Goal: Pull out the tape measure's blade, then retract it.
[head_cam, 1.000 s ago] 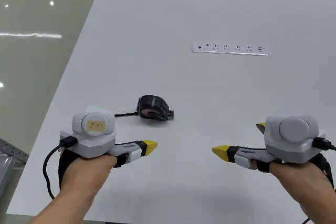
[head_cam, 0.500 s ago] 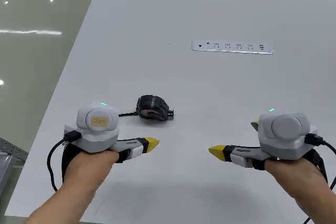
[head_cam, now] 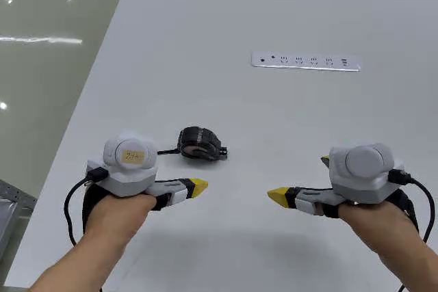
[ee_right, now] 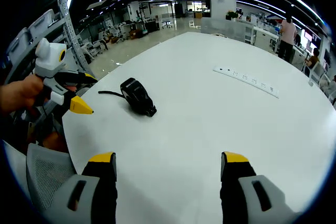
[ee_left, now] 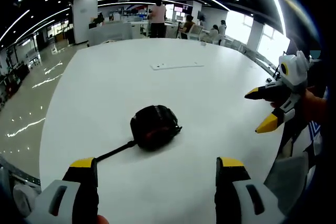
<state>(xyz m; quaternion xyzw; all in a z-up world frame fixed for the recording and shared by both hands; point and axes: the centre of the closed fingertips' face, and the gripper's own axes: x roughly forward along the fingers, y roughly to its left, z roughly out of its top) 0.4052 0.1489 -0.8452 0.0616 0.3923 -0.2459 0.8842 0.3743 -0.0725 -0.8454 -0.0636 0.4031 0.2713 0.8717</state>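
The tape measure (head_cam: 200, 143) is seen lying on its side on the white table (head_cam: 287, 121), just toward 8 o'clock of the head view's middle, with its blade wound fully in and its black strap (head_cam: 166, 150) trailed toward 9 o'clock. It is touched by nothing. The left gripper (ee_left: 156, 163) is held low at 7 o'clock of the tape measure, its jaws spread wide and gripping nothing. In its own view the tape measure is framed at 12 o'clock between the two yellow tips, which suggests it is being lined up to take the body. The right gripper (ee_right: 169, 157) is held at 4 o'clock of the tape measure, well apart, likewise spread wide and empty. That side is judged to be kept free for the hook (head_cam: 222, 150), which appears to face 3 o'clock. A power strip (head_cam: 305, 61) lies well apart at 1 o'clock. The pull is not yet begun, and a firm hold on the body will be needed first.
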